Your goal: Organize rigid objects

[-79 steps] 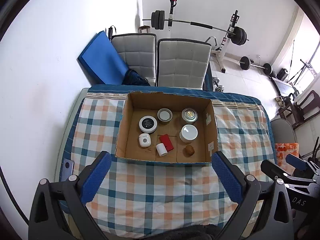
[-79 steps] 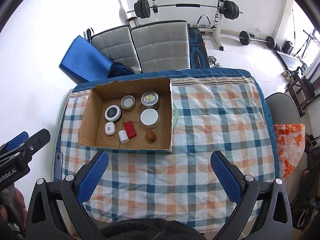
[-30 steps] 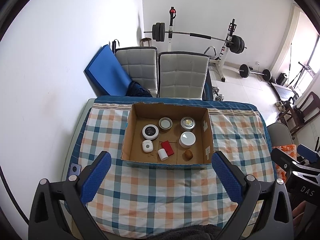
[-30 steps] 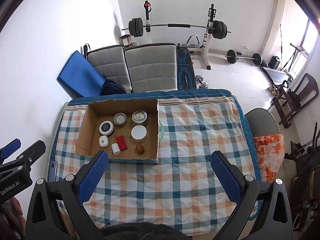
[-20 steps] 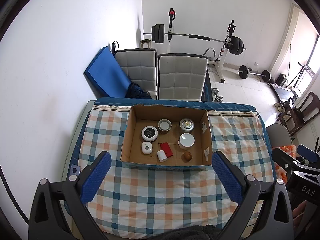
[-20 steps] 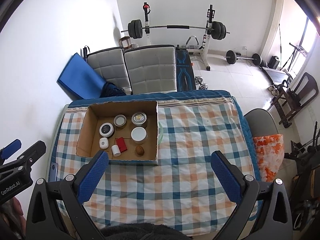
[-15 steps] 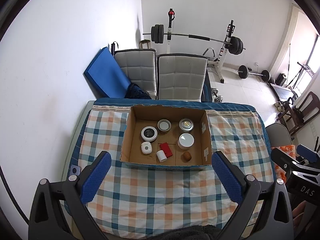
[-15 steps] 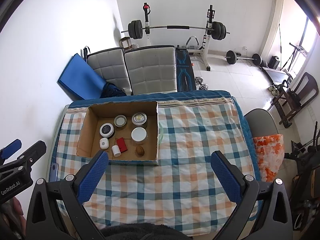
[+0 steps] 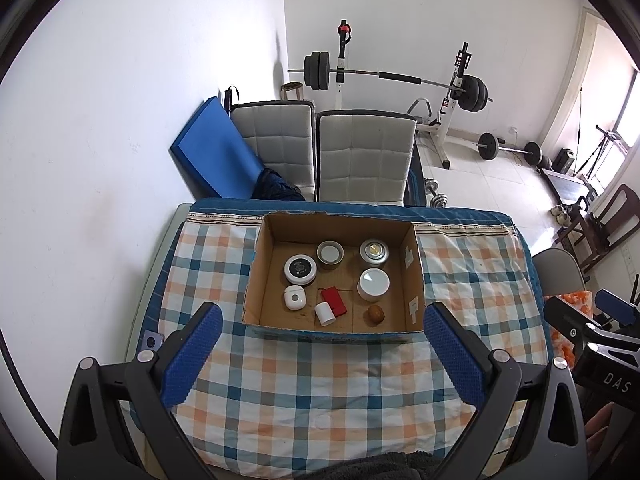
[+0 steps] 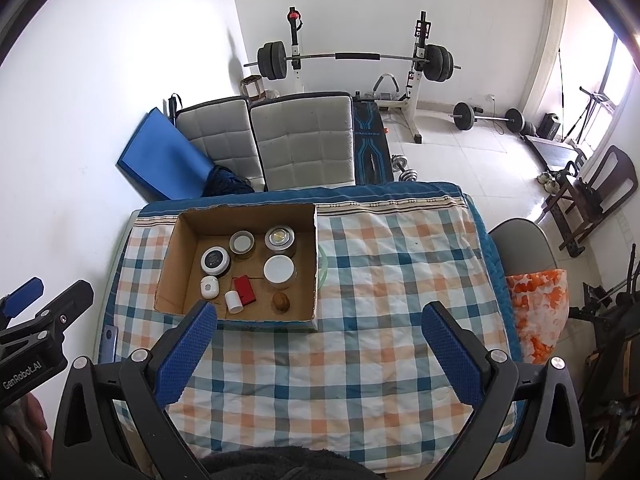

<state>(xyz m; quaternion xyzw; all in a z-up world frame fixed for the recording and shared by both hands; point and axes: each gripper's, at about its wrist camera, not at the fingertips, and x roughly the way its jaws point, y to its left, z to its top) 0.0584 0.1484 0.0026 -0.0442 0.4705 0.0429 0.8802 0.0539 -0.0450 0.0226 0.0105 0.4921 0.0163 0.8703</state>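
Note:
An open cardboard box lies on the checked tablecloth. Inside sit several small items: a black-topped round tin, a grey tin, a silver tin, a white-lidded jar, a white case, a white cylinder, a red block and a brown nut. My left gripper and right gripper hang high above the table's near side, both open and empty. The other gripper shows at each view's edge.
Two grey padded chairs and a blue mat stand behind the table. A barbell rack and weights are on the floor beyond. A grey chair with an orange cloth is at the table's right. A pale green ring peeks out beside the box.
Both grippers have risen and pulled back from the table, so the box looks smaller and more of the room shows. Nothing in the box has moved.

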